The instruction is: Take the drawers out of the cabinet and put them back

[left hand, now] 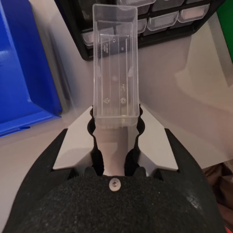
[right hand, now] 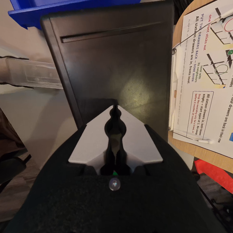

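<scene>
Before the cabinet (left hand: 163, 18) — left tool (left hand: 115, 117) grips drawer (left hand: 115, 63).

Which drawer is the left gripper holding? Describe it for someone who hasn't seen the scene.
Find the black cabinet on the white table, right of the blue bin. In front of it, the left gripper clamps one clear drawer. Unlike the drawers seated in the cabinet, it is out in the air, empty, end-on.

A pale tabletop (left hand: 176, 88) carries a blue bin (left hand: 25, 75) at its left. A green panel (left hand: 225, 25) stands at the tabletop's far right corner. Right of the tabletop, a round wooden board (right hand: 182, 145) holds a printed sheet (right hand: 201, 88) under wire clips; something red (right hand: 214, 176) lies below the board. Dim, warm light.
</scene>
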`<move>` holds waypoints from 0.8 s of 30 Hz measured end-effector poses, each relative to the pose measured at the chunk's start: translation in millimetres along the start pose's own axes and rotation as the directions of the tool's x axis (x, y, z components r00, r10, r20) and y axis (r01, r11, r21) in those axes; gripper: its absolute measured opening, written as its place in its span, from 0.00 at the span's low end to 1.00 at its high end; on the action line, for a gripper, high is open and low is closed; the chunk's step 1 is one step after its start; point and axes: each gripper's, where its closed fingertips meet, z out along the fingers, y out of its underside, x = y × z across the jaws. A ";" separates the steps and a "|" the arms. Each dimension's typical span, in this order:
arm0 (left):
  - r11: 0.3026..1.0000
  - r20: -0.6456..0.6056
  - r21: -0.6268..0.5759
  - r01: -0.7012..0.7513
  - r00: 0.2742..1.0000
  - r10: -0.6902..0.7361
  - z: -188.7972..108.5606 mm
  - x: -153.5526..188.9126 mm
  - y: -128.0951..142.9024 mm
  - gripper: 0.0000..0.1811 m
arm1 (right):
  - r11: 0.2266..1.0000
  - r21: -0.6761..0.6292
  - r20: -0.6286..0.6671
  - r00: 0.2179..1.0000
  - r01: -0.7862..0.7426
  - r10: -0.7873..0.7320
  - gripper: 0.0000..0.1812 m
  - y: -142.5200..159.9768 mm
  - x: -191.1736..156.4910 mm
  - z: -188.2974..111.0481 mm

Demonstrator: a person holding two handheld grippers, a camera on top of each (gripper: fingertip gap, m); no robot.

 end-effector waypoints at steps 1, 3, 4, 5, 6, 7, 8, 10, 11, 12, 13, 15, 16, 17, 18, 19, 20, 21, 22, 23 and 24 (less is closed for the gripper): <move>1.000 0.006 -0.007 0.014 1.000 -0.014 1.5 0.6 0.3 0.36 | 1.000 -0.012 -0.002 1.000 0.003 -0.003 0.00 0.1 0.0 0.0; 0.999 0.020 -0.017 0.050 0.999 -0.050 1.6 -0.6 0.3 0.36 | 0.999 -0.032 -0.003 1.000 0.010 -0.010 0.00 0.1 0.0 0.0; 0.998 0.017 -0.018 0.064 0.998 -0.063 0.7 -0.1 -0.3 0.36 | 0.999 -0.041 -0.003 1.000 0.013 -0.013 0.00 0.1 0.0 0.0; 0.997 0.027 -0.024 0.071 0.997 -0.070 0.1 -1.3 -0.2 0.36 | 0.999 -0.047 -0.003 1.000 0.017 -0.017 0.00 0.1 0.1 0.0; 0.997 0.050 -0.036 0.073 0.996 -0.072 0.1 -4.6 1.2 0.36 | 0.998 -0.053 -0.002 1.000 0.021 -0.021 0.00 0.1 0.1 0.0; 0.996 0.062 -0.055 0.077 0.995 -0.073 1.2 -7.1 3.7 0.36 | 0.998 -0.058 -0.003 1.000 0.024 -0.024 0.00 0.1 0.1 0.0; 0.994 0.055 -0.055 0.092 0.994 -0.089 2.4 -7.9 3.4 0.36 | 0.998 -0.062 -0.005 1.000 0.027 -0.027 0.00 0.1 0.0 0.0; 0.991 0.031 -0.052 0.122 0.992 -0.120 3.8 -7.7 0.9 0.36 | 0.997 -0.064 -0.014 0.999 0.034 -0.035 0.00 0.1 0.0 -0.1; 0.991 0.028 -0.046 0.126 0.992 -0.125 3.1 -7.5 -1.3 0.36 | 0.997 -0.063 -0.019 0.999 0.036 -0.037 0.00 0.0 0.1 -0.1; 0.991 0.029 -0.050 0.122 0.992 -0.121 2.1 -6.7 -2.1 0.36 | 0.998 -0.059 -0.023 0.999 0.037 -0.039 0.00 0.0 0.1 -0.1; 0.992 0.026 -0.051 0.119 0.993 -0.118 1.3 -5.3 -3.0 0.36 | 0.998 -0.054 -0.026 0.999 0.038 -0.039 0.00 0.0 0.1 -0.1; 0.991 0.028 -0.060 0.118 0.993 -0.116 1.2 -4.5 -3.3 0.36 | 0.999 -0.041 -0.025 0.999 0.031 -0.032 0.00 0.0 0.1 -0.1; 0.991 0.034 -0.064 0.118 0.993 -0.116 1.6 -5.6 -3.5 0.36 | 0.999 -0.035 -0.021 0.999 0.029 -0.030 0.00 0.0 0.1 -0.2; 0.991 0.035 -0.063 0.120 0.992 -0.118 1.8 -5.9 -5.1 0.36 | 0.999 -0.029 -0.017 0.999 0.027 -0.028 0.00 -0.1 0.2 -0.2; 0.991 0.038 -0.062 0.123 0.992 -0.121 1.7 -6.6 -6.9 0.36 | 0.999 -0.024 -0.012 1.000 0.024 -0.024 0.00 0.0 0.1 -0.2; 0.990 0.045 -0.065 0.122 0.992 -0.119 1.5 -7.7 -8.4 0.36 | 1.000 -0.020 -0.009 1.000 0.021 -0.021 0.00 -0.1 0.1 -0.1; 0.990 0.047 -0.069 0.122 0.992 -0.119 0.9 -7.6 -9.6 0.36 | 1.000 -0.017 -0.007 1.000 0.021 -0.021 0.00 -0.1 0.2 -0.1; 0.990 0.048 -0.067 0.123 0.992 -0.120 -0.4 -7.7 -11.5 0.36 | 1.000 -0.014 -0.007 1.000 0.020 -0.020 0.00 -0.2 0.3 -0.2; 0.990 0.049 -0.063 0.125 0.991 -0.122 -1.7 -8.1 -13.2 0.36 | 1.000 -0.011 -0.007 1.000 0.019 -0.019 0.00 -0.2 0.2 -0.2; 0.990 0.050 -0.053 0.128 0.991 -0.126 -3.5 -8.7 -15.3 0.36 | 1.000 -0.010 -0.009 1.000 0.019 -0.019 0.00 -0.2 0.2 -0.1; 0.990 0.060 -0.046 0.131 0.990 -0.128 -5.4 -10.8 -16.7 0.36 | 1.000 -0.009 -0.010 1.000 0.020 -0.020 0.00 -0.2 0.2 -0.1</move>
